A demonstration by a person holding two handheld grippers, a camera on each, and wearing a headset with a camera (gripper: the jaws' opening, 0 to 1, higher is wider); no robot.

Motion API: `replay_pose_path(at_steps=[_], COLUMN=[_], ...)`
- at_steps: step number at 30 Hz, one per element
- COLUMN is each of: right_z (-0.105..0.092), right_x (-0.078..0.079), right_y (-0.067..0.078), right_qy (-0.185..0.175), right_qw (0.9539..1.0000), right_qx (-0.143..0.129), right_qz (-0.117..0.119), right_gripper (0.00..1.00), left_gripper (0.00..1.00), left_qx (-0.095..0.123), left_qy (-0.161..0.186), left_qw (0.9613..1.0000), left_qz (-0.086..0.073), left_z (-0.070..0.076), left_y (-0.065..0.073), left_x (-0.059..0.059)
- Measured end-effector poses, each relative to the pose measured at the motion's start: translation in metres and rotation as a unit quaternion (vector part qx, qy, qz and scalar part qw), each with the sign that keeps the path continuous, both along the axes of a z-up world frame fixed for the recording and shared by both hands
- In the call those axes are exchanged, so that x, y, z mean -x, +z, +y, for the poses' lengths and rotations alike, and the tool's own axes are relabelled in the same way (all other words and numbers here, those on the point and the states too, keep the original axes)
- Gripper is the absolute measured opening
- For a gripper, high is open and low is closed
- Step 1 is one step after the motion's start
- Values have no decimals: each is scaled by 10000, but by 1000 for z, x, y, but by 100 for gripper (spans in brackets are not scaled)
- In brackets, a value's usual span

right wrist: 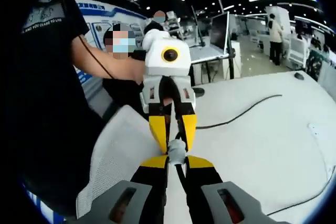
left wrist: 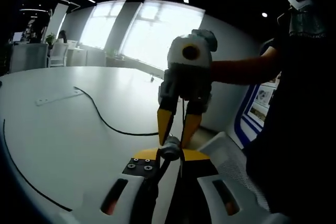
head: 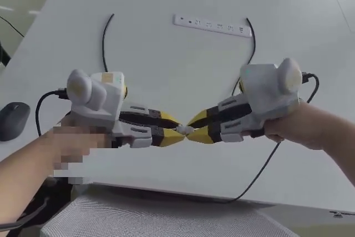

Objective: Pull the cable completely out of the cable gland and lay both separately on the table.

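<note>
Standing in a bright office, a white table [head: 166, 48] carries a power strip [head: 212, 25] and a mouse [head: 13, 119]. Above its near edge, the left tool [head: 179, 135] and right tool [head: 192, 130] meet tip to tip, both clenched on the cable gland [right wrist: 177, 152].

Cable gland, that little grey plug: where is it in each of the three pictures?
Head view: cable gland at centre, where the two pairs of jaws meet tip to tip.
Left gripper view: cable gland lower centre, at the jaw tips.
Right gripper view: cable gland lower centre, just above that view's own jaw tips.
Shared landmark: the white table.
</note>
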State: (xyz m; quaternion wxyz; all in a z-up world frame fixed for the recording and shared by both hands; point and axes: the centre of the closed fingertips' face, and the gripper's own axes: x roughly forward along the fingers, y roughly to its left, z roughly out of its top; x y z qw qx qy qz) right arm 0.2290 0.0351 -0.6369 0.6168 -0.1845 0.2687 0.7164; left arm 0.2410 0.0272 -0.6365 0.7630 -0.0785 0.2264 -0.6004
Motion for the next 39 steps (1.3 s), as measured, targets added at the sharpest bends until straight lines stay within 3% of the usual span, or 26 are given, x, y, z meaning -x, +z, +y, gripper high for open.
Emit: replay_pose_path(at_steps=[3, 5, 11, 13, 17, 21, 23, 26, 27, 28, 29, 30, 31, 32, 33, 35, 36, 37, 38, 39], right_z=[-1, -1, 1, 1, 1, 1, 2, -5, -7, -9, -9, -10, -10, -11, -14, -17, -18, -17, -17, -16], right_x=[0, 0, -1, -1, -2, -2, -3, -9, -7, -7, -5, -11, -13, -21, -27, -20, -21, -19, -18, -17], right_y=[-4, -4, -5, -5, -7, -2, 2, 1, 2, 4, 8, 11, 13, 15, 15, 17, 16, 16, 15, 13], right_qy=[187, 255, 245, 204, 70, -127, -365, -474, -546, -691, -830, -1054, -1145, -1362, -1594, -1383, -1343, -1307, -1296, -1273], right_qw=[9986, 9969, 9908, 9905, 9915, 9954, 9976, 9979, 9982, 9974, 9949, 9897, 9873, 9791, 9672, 9552, 9538, 9493, 9450, 9438], right_qx=[138, 162, 218, 212, 186, 25, -94, -43, -51, -142, -204, -291, -367, -528, -591, -605, -617, -598, -565, -543], right_qz=[-476, -731, -1317, -1343, -1289, -951, -573, -447, -249, 163, 530, 922, 1038, 1412, 1889, 2546, 2616, 2795, 2948, 3001], right_gripper=[7, 7, 7, 7, 8, 8, 10, 18, 16, 17, 19, 21, 22, 24, 26, 26, 22, 19, 20, 21], left_gripper=[15, 15, 15, 15, 15, 15, 15, 15, 15, 15, 15, 15, 15, 15, 15, 15, 15, 15, 15, 15], left_qx=[16, 27, 99, 110, 71, 115, 107, 101, 110, 121, 122, 120, 116, 117, 109, 105, 110, 113, 113, 109], left_qy=[-9, -5, 43, 63, 34, 14, 14, 7, 5, -10, -27, -51, -62, -83, -79, -70, -80, -83, -85, -101], left_qw=[9999, 9998, 9992, 9989, 9990, 9991, 9992, 9993, 9993, 9993, 9993, 9995, 9996, 9996, 9997, 9998, 9998, 9999, 9999, 9999], left_qz=[172, 199, 394, 461, 433, 413, 376, 361, 356, 353, 341, 298, 269, 227, 210, 146, 108, 90, 74, 21], left_z=[-1, 0, 2, 2, 2, 1, 1, -1, -1, -2, -3, -3, -4, -4, -5, -5, -6, -6, -7, -7], left_y=[-2, -3, -1, -2, -3, -1, -1, -2, -1, -1, -1, 0, 0, 1, 1, 2, 4, 4, 5, 5], left_x=[2, 3, 3, 3, 4, 5, 4, 4, 4, 5, 5, 6, 6, 7, 7, 6, 7, 7, 7, 7])
